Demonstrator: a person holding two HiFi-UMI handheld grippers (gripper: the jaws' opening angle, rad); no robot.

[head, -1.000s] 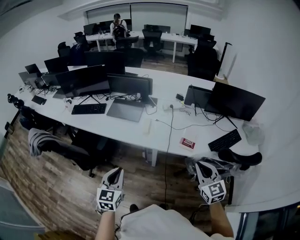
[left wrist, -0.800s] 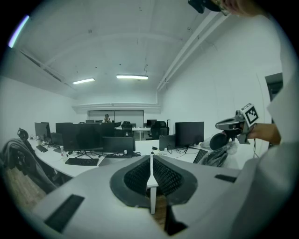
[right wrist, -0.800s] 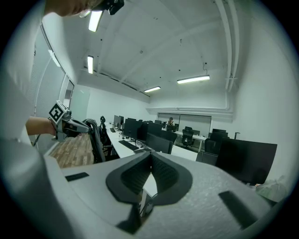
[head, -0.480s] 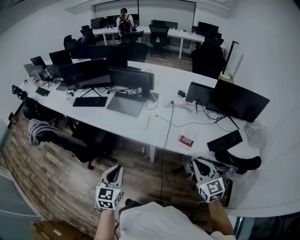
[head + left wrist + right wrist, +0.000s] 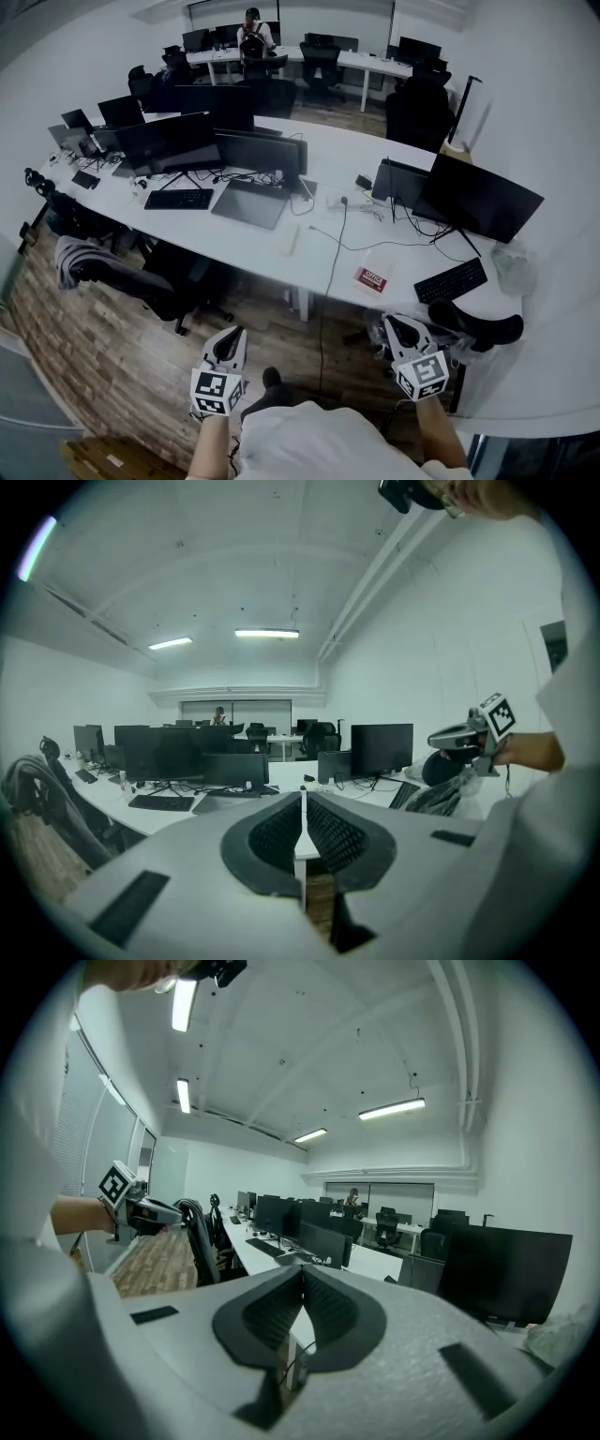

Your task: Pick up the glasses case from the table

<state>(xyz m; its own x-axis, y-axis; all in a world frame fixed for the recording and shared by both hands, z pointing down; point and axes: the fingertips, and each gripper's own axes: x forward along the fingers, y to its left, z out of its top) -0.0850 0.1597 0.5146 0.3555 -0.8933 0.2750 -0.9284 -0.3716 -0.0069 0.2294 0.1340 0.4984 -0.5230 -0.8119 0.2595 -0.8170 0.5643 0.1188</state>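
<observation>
The long white table (image 5: 337,155) lies at 12 o'clock, well apart from both grippers. The black office chair (image 5: 478,326) at 2 o'clock sits just beside the right gripper (image 5: 398,327) and could bump it. The thin black cable (image 5: 328,291) hanging at 12 o'clock could trip feet. The left gripper (image 5: 231,337) and the right one are pressed together and empty. The glasses case may be the small long white thing (image 5: 292,241) on the table. I cannot tell for sure, so a wrong grab could happen.

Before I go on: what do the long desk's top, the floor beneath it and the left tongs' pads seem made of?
Desk top: smooth, matte white, no grain; probably laminate.
Floor: brown planks with board seams and grain; wood or wood-look vinyl, I can't tell which.
Left tongs, pads: dark, finely ribbed, likely rubber, set in pale grey shells that look like plastic.
</observation>
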